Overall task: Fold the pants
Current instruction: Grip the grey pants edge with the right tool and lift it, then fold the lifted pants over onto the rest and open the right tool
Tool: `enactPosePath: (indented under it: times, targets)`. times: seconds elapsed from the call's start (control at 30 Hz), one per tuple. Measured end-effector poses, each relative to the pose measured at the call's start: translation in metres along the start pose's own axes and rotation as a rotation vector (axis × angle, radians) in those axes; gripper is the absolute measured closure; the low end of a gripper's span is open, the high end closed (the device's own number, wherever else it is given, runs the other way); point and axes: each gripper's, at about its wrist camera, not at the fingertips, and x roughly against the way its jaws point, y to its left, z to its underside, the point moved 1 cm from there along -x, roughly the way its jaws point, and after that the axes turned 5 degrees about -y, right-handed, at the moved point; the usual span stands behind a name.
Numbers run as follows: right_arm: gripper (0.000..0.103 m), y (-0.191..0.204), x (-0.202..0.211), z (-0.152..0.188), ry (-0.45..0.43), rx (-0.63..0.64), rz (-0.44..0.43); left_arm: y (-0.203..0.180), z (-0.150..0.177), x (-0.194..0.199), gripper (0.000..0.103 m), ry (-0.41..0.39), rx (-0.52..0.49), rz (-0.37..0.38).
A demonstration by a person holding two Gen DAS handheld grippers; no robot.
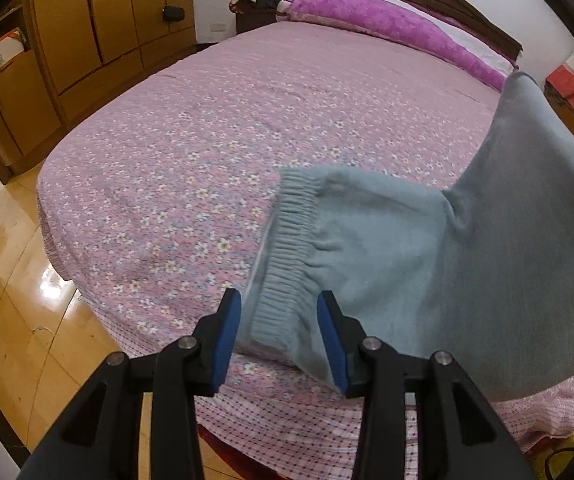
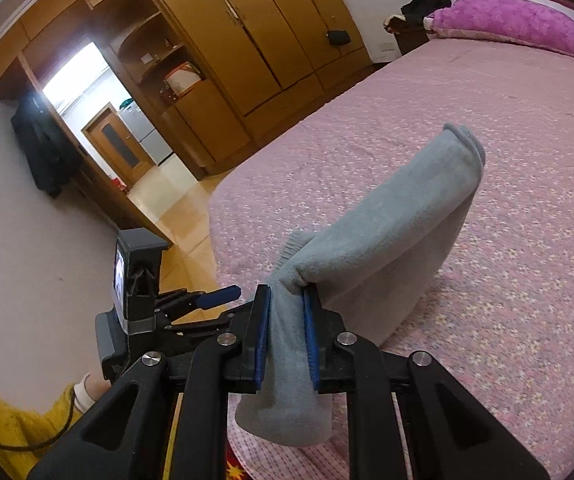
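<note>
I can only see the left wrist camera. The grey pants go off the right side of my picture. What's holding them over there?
Observer: The right tongs are shut on a bunched fold of the pants.
Operator: Does any bit dangle down?
Observer: Yes, a loose end hangs below those tongs, at the edge of the bed.
Operator: Can you see my tongs from there?
Observer: Yes, the left tongs show low on the left of the right wrist view, with a yellow sleeve below them.
</note>
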Motion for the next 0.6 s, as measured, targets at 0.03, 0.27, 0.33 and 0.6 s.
enactPosePath:
  times: [0.03, 0.27, 0.33, 0.6]
  targets:
    - [0.094, 0.002, -0.003, -0.001, 0.002, -0.002, -0.008, 0.002, -0.001, 0.0, 0.062, -0.002, 0.003, -0.003]
    - [0.095, 0.017, -0.02, -0.01, 0.011, 0.017, -0.031, 0.027, -0.003, 0.002, 0.062, -0.02, 0.06, -0.023]
    - [0.095, 0.019, -0.028, -0.011, 0.021, 0.024, -0.031, 0.032, -0.003, 0.0, 0.062, -0.021, 0.076, -0.025]
    - [0.096, 0.028, -0.071, -0.014, 0.085, 0.026, -0.063, 0.051, 0.002, -0.008, 0.062, -0.008, 0.121, -0.029]
